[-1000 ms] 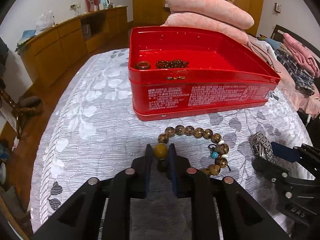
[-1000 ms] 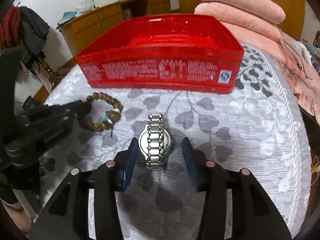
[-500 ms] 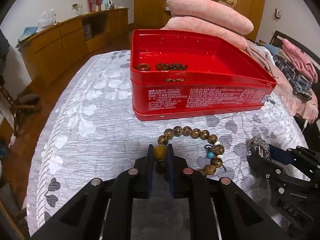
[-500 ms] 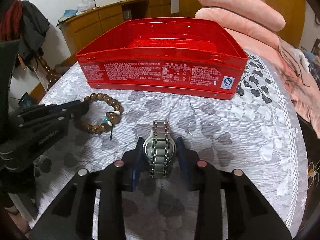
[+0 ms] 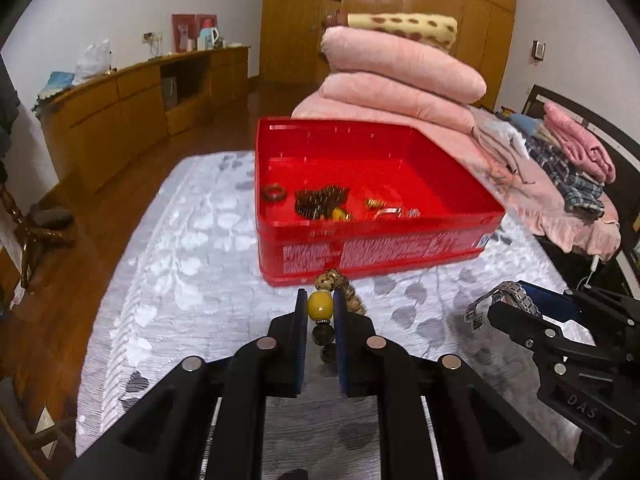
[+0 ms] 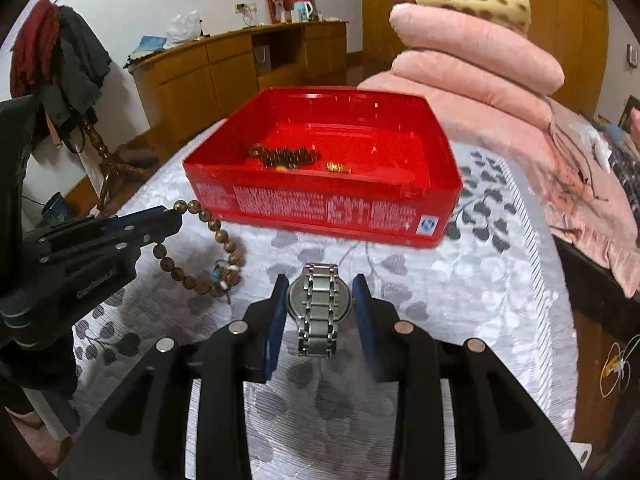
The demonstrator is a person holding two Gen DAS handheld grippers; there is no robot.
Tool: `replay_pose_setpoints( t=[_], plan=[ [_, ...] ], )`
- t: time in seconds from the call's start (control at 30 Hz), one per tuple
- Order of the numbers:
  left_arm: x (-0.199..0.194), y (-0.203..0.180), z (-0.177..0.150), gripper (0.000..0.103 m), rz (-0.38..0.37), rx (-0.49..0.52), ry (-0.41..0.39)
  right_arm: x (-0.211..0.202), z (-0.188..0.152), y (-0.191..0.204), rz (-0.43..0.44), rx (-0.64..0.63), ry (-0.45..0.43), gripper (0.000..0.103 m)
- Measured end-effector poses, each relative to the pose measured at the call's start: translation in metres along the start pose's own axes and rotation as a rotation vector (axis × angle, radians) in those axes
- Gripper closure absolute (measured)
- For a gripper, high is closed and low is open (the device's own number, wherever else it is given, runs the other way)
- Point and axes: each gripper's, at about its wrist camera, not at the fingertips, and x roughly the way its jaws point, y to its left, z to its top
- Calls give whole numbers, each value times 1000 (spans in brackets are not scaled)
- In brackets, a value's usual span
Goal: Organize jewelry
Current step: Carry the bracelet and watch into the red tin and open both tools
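Observation:
My left gripper (image 5: 320, 306) is shut on the yellow bead of a brown bead bracelet (image 5: 320, 306), lifted off the bedspread; in the right wrist view the bracelet (image 6: 224, 240) hangs in a loop from that gripper (image 6: 168, 216). My right gripper (image 6: 320, 300) is shut on a silver metal watch (image 6: 319, 304), its case between the blue pads, raised above the bed. The watch (image 5: 500, 298) also shows at the right of the left wrist view. An open red tin box (image 5: 400, 248) stands just ahead, holding a ring (image 5: 274, 193), dark beads (image 5: 320, 202) and small gold pieces.
The grey leaf-patterned bedspread (image 6: 500, 280) covers the bed. Folded pink quilts (image 5: 400, 76) are stacked behind the box, clothes (image 5: 576, 168) lie at the right. A wooden sideboard (image 5: 120, 108) runs along the far wall. A coat stand (image 6: 60, 60) stands left of the bed.
The right gripper's pads closed onto the watch. Both grippers rose with the bracelet and the watch, so the box's inside now shows more.

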Motion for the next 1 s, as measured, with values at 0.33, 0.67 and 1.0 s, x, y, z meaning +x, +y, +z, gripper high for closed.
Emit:
replay_pose_setpoints(
  t=[0.33,0.67,1.0],
  plan=[
    [-20,-4,26,91,-14,11,-70,-25,23,-2,10,-24,-60,72],
    [-24,-11,68,91,-21,9,-128,-32,60,-8,13,-32,-108,72],
    [6,-9,94,91,17,-1,-111,-1,84,-19,17,19,-85,72]
  ],
)
